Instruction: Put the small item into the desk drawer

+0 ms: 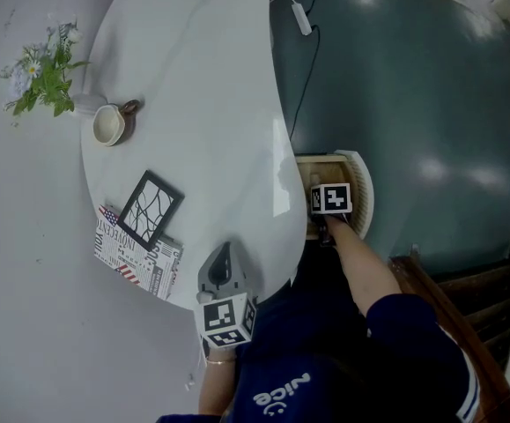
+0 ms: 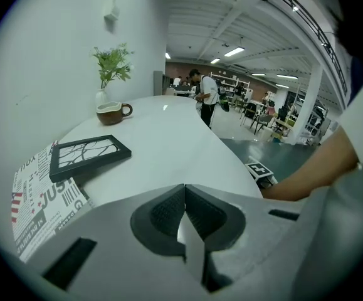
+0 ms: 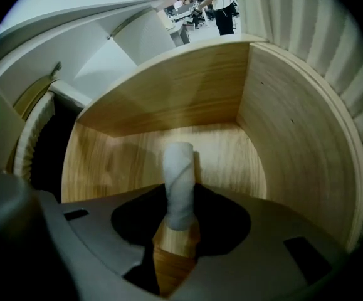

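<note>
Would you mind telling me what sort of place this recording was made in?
Probably a large open-plan office or workshop hall: a white desk with a cup and a plant, long ceiling lights and shelves behind, people standing about.

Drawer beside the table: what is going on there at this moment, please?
A person holds a claw in each hand. The right claw is shut on a small pale roll and points down into the open wooden drawer; the roll is not yet released. The left claw is shut and empty, over the edge of the white table.
</note>
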`<state>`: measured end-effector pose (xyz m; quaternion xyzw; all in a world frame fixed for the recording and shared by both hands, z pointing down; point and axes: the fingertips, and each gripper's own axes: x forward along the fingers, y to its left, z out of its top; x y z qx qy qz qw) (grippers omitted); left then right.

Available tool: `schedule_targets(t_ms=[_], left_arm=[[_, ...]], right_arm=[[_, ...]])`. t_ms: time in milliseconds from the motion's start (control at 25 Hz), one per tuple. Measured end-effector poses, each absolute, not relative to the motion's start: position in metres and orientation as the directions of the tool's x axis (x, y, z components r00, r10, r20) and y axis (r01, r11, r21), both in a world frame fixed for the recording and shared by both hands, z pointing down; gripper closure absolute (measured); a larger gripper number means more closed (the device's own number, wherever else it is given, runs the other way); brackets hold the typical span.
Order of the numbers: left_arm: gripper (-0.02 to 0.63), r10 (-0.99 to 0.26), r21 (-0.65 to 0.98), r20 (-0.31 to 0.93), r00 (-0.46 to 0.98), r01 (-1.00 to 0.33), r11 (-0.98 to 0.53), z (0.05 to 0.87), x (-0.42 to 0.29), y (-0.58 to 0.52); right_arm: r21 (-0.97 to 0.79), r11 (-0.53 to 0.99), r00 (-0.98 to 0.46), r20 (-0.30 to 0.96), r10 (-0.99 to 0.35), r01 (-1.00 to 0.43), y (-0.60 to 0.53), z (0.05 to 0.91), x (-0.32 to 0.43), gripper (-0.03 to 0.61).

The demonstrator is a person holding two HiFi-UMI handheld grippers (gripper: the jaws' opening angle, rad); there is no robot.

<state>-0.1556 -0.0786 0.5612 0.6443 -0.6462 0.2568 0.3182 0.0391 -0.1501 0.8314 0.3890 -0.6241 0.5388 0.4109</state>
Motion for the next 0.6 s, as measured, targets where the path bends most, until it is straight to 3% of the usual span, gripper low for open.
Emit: schedule_targets(t_ms=[600], left_arm=[[0.609, -0.654, 0.094, 0.756, 0.032, -0.994, 0.06, 0.568, -0.152, -0.067]], right_arm=[[-0.393, 0.061, -0.395, 0.918, -0.03, -0.917, -0.151, 0.839, 0.039, 0.426]])
